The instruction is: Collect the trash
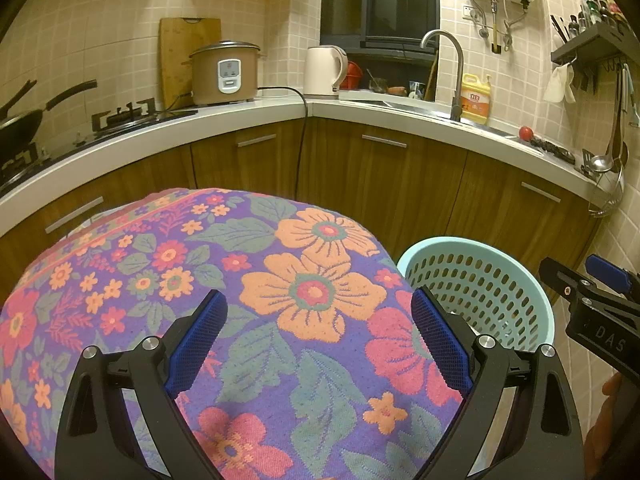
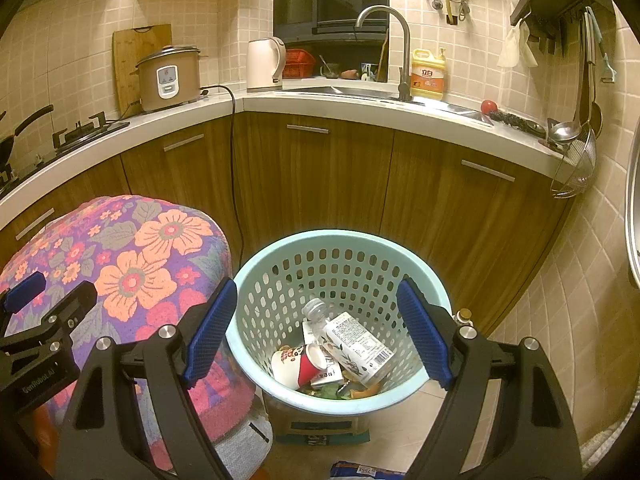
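Note:
A light blue perforated trash basket (image 2: 280,256) stands on the floor; it also shows in the left wrist view (image 1: 532,288). Inside lie a clear plastic bottle (image 2: 352,342), a red and white paper cup (image 2: 298,364) and food scraps (image 2: 340,392). My right gripper (image 2: 318,334) is open and empty, right above the basket. My left gripper (image 1: 320,340) is open and empty above a flowered cloth (image 1: 280,280) covering a low table. The right gripper shows at the right edge of the left wrist view (image 1: 592,292), the left gripper at the left edge of the right wrist view (image 2: 44,300).
Wooden cabinets (image 2: 340,176) and a white countertop (image 2: 360,112) curve behind, with a rice cooker (image 2: 168,78), kettle (image 2: 264,64), faucet (image 2: 400,40) and detergent bottle (image 2: 428,74). A black cord (image 2: 234,160) hangs down. A printed box (image 2: 320,428) sits under the basket, a blue wrapper (image 2: 360,472) on the floor.

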Demonstrator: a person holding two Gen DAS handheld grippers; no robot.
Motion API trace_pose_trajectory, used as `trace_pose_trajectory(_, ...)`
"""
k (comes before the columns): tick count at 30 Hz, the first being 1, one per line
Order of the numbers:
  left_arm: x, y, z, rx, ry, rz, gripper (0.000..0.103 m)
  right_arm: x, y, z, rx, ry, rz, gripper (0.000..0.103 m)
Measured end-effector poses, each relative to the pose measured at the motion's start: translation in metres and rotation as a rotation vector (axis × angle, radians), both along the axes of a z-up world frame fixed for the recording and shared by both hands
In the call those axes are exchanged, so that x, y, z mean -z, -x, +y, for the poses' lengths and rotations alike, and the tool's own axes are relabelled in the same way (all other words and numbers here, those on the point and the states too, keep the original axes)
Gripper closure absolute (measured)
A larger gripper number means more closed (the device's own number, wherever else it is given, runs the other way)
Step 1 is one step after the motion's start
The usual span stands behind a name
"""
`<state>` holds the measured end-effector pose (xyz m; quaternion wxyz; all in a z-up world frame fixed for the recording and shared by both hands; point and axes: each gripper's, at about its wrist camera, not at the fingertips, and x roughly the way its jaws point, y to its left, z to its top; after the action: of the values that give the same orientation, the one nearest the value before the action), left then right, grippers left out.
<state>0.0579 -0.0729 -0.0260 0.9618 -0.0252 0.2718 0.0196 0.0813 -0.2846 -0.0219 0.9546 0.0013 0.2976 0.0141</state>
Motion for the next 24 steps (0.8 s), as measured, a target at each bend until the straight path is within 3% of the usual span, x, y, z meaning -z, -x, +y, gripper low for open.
trace_pose_trajectory(16, -0.0035, 0.0049, 0.001, -0.026, -0.021, -0.027, 0.012, -0.0004, 0.0001, 0.0003, 0.001, -0.001, 0.0, 0.025)
trace_pose_trajectory(20, -0.0029, 0.0003, 0.0028, -0.004, 0.01, 0.008, 0.011, -0.0004, 0.0001, 0.0001, 0.0, -0.002, 0.0, 0.025)
trace_pose_trajectory(24, -0.0035, 0.0011, 0.0001, 0.0, -0.007, 0.002, 0.011, -0.0006, 0.0002, 0.0003, 0.0, -0.002, 0.0, 0.025)
